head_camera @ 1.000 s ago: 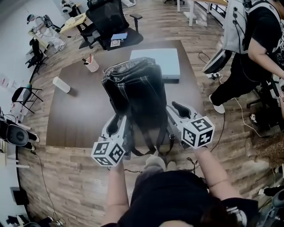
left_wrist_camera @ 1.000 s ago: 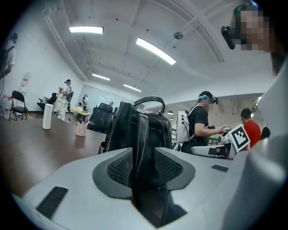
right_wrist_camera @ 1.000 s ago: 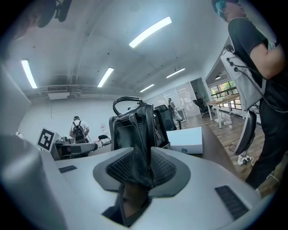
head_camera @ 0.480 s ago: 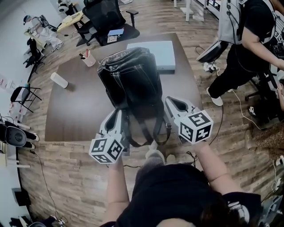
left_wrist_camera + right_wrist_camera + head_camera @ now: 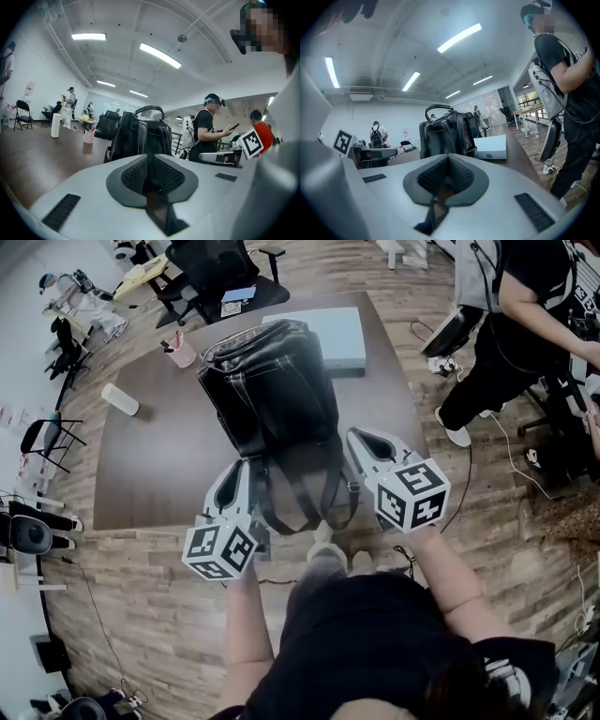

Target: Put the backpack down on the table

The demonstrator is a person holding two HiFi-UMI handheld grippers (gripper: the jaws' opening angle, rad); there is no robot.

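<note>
Surface: dark table (image 5: 159, 465), open office.
Backpack (image 5: 272, 399): upright on table, unmoved since earlier.
Left gripper (image 5: 149, 155), right gripper (image 5: 448, 157): jaws just closed together, empty.

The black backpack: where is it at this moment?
In the head view, the black backpack stands upright near the middle of the brown table, just in front of the white box, with the pink cup to its left.

The backpack (image 5: 272, 390) looks like black leather or an imitation of it, smooth and glossy, with pale stitching along the seams. The desk (image 5: 159, 465) is dark brown and matt, and the floor (image 5: 141, 606) shows grainy wood planks. The left gripper (image 5: 149, 157) and right gripper (image 5: 448, 159) have matt grey plastic shells, and their jaws carry dark, finely ribbed pads.
</note>
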